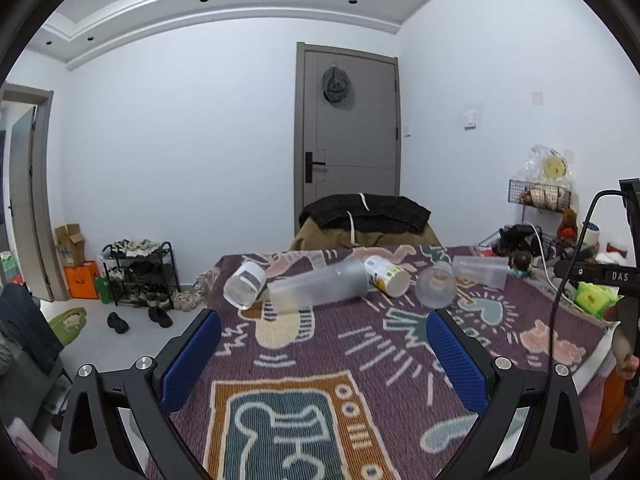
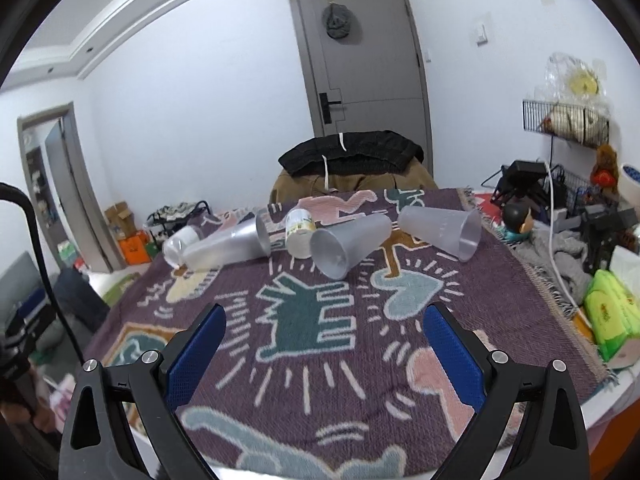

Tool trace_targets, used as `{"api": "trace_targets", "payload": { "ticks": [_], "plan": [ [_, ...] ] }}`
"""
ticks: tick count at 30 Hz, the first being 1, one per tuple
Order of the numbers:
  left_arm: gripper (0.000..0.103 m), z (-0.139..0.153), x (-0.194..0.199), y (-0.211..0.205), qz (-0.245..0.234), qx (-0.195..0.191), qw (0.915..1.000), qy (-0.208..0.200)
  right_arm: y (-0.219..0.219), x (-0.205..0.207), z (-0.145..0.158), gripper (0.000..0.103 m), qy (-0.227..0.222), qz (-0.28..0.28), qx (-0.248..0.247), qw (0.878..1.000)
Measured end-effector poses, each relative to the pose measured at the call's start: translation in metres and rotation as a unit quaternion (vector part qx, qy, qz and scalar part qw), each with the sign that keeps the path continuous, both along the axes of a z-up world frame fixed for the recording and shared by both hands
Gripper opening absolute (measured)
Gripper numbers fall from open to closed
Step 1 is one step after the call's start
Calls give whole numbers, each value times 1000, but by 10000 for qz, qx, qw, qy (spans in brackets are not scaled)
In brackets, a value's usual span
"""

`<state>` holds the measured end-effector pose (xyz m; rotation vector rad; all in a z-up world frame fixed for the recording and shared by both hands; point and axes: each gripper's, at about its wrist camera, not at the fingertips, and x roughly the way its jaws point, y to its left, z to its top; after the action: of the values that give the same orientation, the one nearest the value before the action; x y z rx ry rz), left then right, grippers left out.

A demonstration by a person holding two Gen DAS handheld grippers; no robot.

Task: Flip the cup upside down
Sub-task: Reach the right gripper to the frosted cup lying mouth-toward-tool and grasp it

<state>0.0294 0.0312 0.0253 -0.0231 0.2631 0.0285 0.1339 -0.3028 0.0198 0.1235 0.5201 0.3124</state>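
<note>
Several cups lie on their sides in a row at the far side of the patterned purple cloth (image 1: pixel 360 344). From the left: a clear cup (image 1: pixel 245 284) (image 2: pixel 180 245), a long frosted cup (image 1: pixel 318 285) (image 2: pixel 230 245), a white printed cup (image 1: pixel 387 275) (image 2: pixel 300 233), a frosted grey cup (image 1: pixel 436 289) (image 2: pixel 349 245) and another frosted cup (image 1: pixel 480 271) (image 2: pixel 442 233). My left gripper (image 1: pixel 324 328) is open and empty, well short of the cups. My right gripper (image 2: pixel 325 322) is open and empty, short of the frosted grey cup.
A chair with a black garment (image 1: pixel 364 210) stands behind the table. Cables, a small figurine (image 2: pixel 516 218), a grey cloth (image 2: pixel 556 256) and a green packet (image 2: pixel 610 316) crowd the table's right side. A shoe rack (image 1: pixel 138 272) stands on the floor at left.
</note>
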Motion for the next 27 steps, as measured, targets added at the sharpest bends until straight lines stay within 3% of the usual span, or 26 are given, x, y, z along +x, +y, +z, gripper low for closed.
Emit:
{"api": "trace_targets", "payload": {
  "ticks": [9, 21, 27],
  "plan": [
    [102, 6, 34, 9, 122, -173, 9998, 47, -7, 52, 9, 99, 358, -134, 714, 9967],
    [102, 15, 83, 22, 279, -326, 9987, 277, 5, 126, 5, 99, 807, -177, 1042, 9911],
    [102, 13, 106, 17, 253, -182, 9985, 440, 13, 168, -13, 99, 1323, -144, 1133, 9846]
  ]
}}
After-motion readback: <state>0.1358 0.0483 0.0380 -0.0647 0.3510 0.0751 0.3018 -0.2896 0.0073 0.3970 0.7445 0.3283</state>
